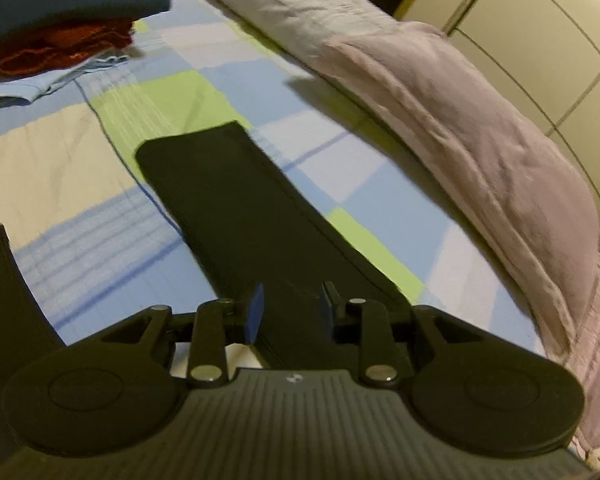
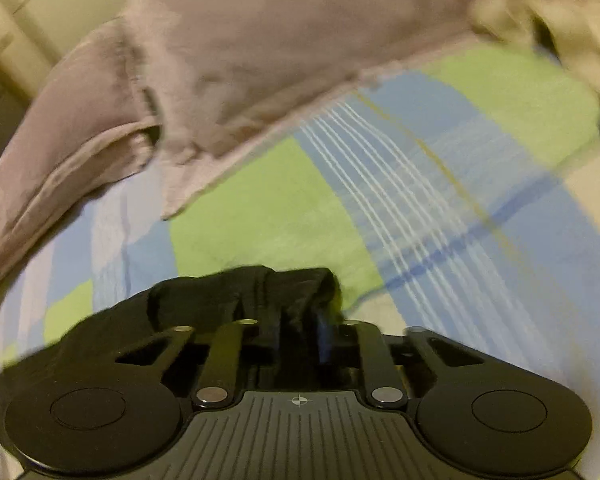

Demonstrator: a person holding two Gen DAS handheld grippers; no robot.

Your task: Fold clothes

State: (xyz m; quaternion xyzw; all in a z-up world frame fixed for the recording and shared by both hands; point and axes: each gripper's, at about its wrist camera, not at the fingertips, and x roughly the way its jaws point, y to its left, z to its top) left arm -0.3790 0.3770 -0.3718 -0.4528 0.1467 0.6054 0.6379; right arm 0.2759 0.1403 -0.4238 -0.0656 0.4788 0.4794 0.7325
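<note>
A black garment (image 1: 228, 200) lies as a long flat strip on the checked bedsheet (image 1: 60, 160), running away from my left gripper (image 1: 291, 310). The blue pads (image 1: 255, 314) stand a little apart over the strip, whose seam passes flat and unbunched through the gap. Another black part (image 1: 0, 280) shows at the left edge. In the right wrist view my right gripper (image 2: 296, 332) is shut on a bunched fold of black garment (image 2: 220, 292), lifted slightly off the bedsheet (image 2: 268, 208). Its fingertips are mostly buried in the cloth.
A stack of folded clothes (image 1: 60, 12), dark blue over red over pale blue, sits at the far left of the bed. A rumpled pinkish blanket (image 1: 460, 120) (image 2: 240, 40) borders the bed. Beyond it stand pale wardrobe doors (image 1: 540, 20). A beige cloth (image 2: 560, 20) lies blurred at the upper right.
</note>
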